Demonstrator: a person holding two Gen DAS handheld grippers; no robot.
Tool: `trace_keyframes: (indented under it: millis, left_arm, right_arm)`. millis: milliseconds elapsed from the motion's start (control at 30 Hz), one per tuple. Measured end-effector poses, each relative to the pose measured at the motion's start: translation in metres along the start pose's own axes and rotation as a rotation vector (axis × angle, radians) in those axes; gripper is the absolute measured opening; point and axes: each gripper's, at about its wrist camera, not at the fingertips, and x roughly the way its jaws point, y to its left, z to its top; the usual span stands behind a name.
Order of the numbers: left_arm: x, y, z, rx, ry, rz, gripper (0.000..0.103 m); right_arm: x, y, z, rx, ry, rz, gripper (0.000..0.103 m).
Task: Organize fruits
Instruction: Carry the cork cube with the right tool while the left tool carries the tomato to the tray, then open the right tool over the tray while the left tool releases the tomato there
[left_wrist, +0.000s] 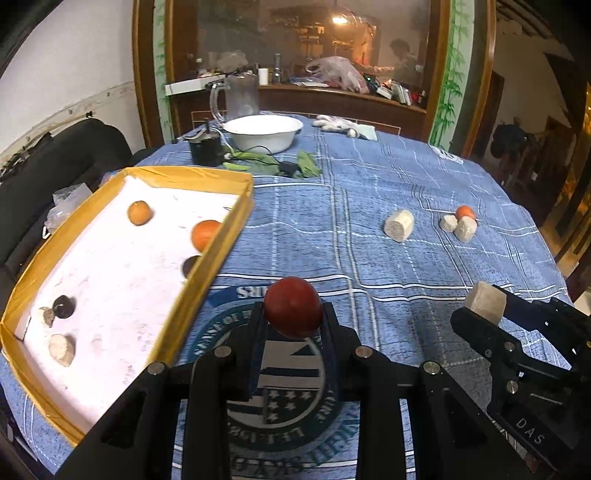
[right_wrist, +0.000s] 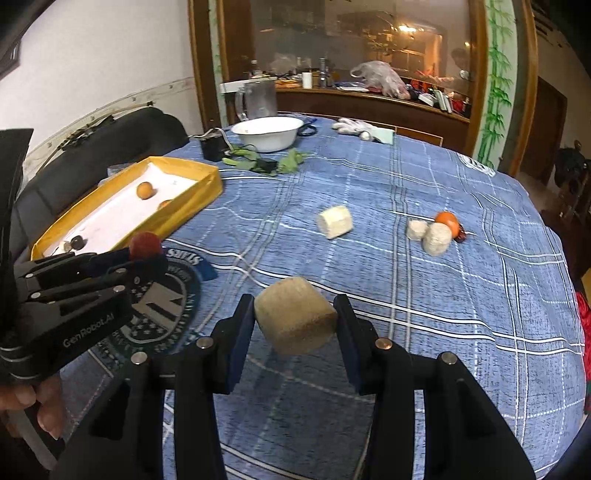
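Our left gripper (left_wrist: 293, 314) clamps a red fruit (left_wrist: 292, 312); our right gripper (right_wrist: 295, 321) pinches a beige chunk (right_wrist: 295, 320). Both hang above the cloth, right of the yellow box (left_wrist: 218, 254). We judge the next move: carry left, release inside.

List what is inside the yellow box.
In the box: two oranges, a dark fruit, a pale chunk. Its near wall half hides another dark fruit.

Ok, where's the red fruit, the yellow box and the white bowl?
red fruit (left_wrist: 292, 312), left wrist view, middle of its front, held between the fingers
yellow box (left_wrist: 207, 275), left wrist view, its right wall
white bowl (left_wrist: 265, 142), left wrist view, its outer side
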Motion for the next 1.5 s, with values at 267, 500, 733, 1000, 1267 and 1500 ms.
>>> trace_keyframes:
  millis: [267,500,733,1000,1267,1500]
  left_arm:
    - [-0.013,0.024,0.0,-0.033,-0.029,0.039,0.028]
    - [-0.017,0.049,0.0,-0.072,-0.036,0.079,0.028]
    - [-0.021,0.067,0.001,-0.101,-0.044,0.098,0.028]
    - [-0.025,0.085,0.003,-0.127,-0.057,0.108,0.028]
    - [-0.021,0.122,0.008,-0.164,-0.052,0.176,0.028]
    - [-0.01,0.165,0.013,-0.223,-0.019,0.267,0.028]
  right_arm:
    - [-0.002,0.021,0.006,-0.038,-0.011,0.024,0.045]
    - [0.004,0.045,0.014,-0.08,-0.012,0.062,0.045]
    - [0.011,0.065,0.018,-0.11,-0.007,0.087,0.046]
    - [0.016,0.082,0.029,-0.14,-0.008,0.102,0.046]
    - [0.03,0.108,0.054,-0.175,-0.016,0.145,0.046]
    - [0.063,0.14,0.086,-0.197,-0.004,0.21,0.046]
